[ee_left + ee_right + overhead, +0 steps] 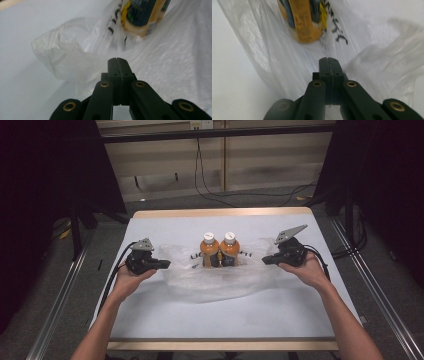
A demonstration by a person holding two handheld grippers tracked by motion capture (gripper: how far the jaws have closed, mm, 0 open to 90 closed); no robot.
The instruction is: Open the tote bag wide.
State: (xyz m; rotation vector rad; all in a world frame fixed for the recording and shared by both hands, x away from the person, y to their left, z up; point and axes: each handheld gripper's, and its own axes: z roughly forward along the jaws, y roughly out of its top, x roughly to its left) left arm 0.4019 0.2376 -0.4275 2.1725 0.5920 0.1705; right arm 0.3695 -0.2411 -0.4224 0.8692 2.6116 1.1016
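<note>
Two orange bottles (pixel 220 251) with white caps stand side by side inside a clear plastic bag (pixel 210 282) at the table's middle. My left gripper (pixel 167 264) is at the bag's left edge, jaws pressed together, and the film (pixel 75 57) gathers at their tip. At the bag's right edge my right gripper (pixel 265 260) is likewise shut, with film (pixel 287 65) pulled in to its tip. In the left gripper view a bottle (pixel 142 15) shows through the plastic ahead. The right gripper view has a bottle (pixel 304 20) close in front, beside black print on the bag.
The white table top (pixel 225 317) has a wooden rim along its front and back. Metal rails (pixel 55 305) run along both sides of the table. Cables lie on the floor beyond the far edge.
</note>
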